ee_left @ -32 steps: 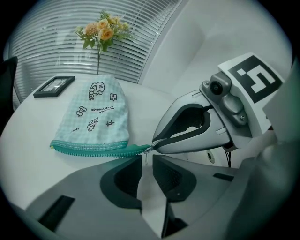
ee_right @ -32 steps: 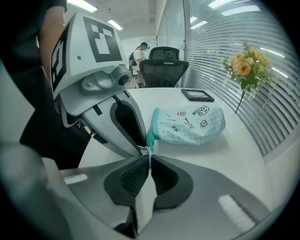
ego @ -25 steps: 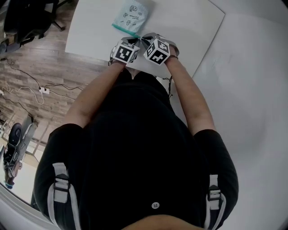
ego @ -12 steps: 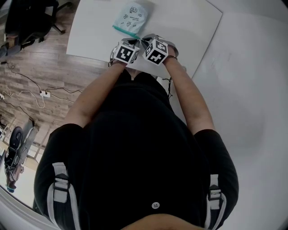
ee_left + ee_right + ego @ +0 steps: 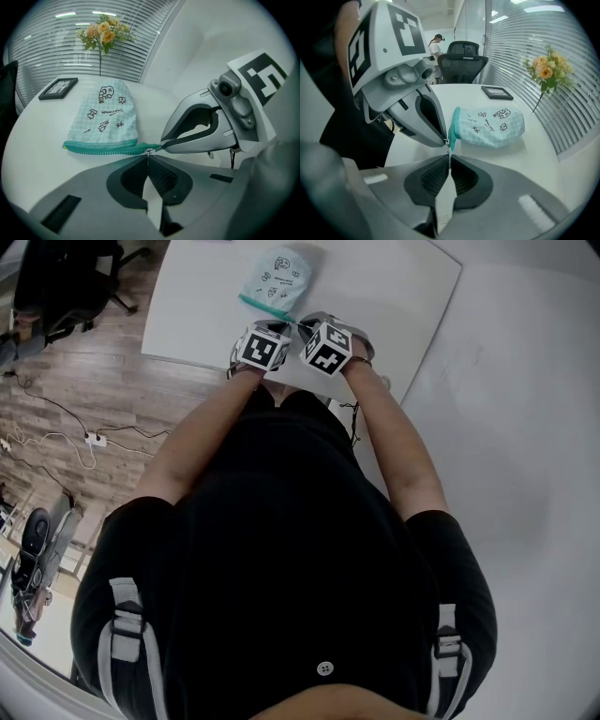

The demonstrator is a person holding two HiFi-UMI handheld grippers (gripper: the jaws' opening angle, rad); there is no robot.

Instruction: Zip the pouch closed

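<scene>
A pale blue checked pouch [image 5: 279, 279] with small drawings lies on the white table [image 5: 394, 287], its teal zipper edge [image 5: 101, 147] turned toward me. Both grippers meet at the right end of that zipper. My left gripper [image 5: 148, 153] is shut, with the small metal zipper pull pinched at its tips. From the right, my right gripper [image 5: 162, 142] is shut on the teal tail of the zipper. In the right gripper view the pouch [image 5: 490, 124] lies just beyond the shut right gripper [image 5: 449, 151], and the left gripper [image 5: 445, 139] touches in from the left.
A dark picture frame [image 5: 58, 88] and a vase of flowers [image 5: 101, 35] stand behind the pouch by the window blinds. An office chair [image 5: 461, 58] and a person [image 5: 437, 44] are past the table's far end. Wood floor with cables [image 5: 56, 427] lies left of the table.
</scene>
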